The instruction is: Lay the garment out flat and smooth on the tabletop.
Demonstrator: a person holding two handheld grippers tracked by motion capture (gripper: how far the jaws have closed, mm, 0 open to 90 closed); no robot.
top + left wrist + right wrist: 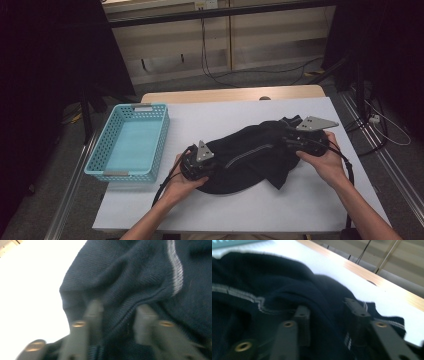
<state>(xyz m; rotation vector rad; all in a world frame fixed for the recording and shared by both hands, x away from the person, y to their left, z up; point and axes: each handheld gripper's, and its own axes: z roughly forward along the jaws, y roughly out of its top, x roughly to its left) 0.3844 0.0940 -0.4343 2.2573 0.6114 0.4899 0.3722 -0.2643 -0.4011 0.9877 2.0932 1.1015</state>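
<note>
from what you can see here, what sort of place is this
Probably a lab or workshop rigged for recording handling work, not a home. A white-topped table stands on metal floor rails, loose cables trail by the bare wall, and dark screens flank the table.

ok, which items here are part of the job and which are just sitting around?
In the job:
- dark garment
- left gripper, fingers apart over the cloth
- right gripper, fingers apart over the cloth

Lying about:
- turquoise basket, at the table's left
- cables on the floor behind

Dim, dark-edged high view; both gripper views are motion-blurred, with the white table (30, 290) blown out by glare.
</note>
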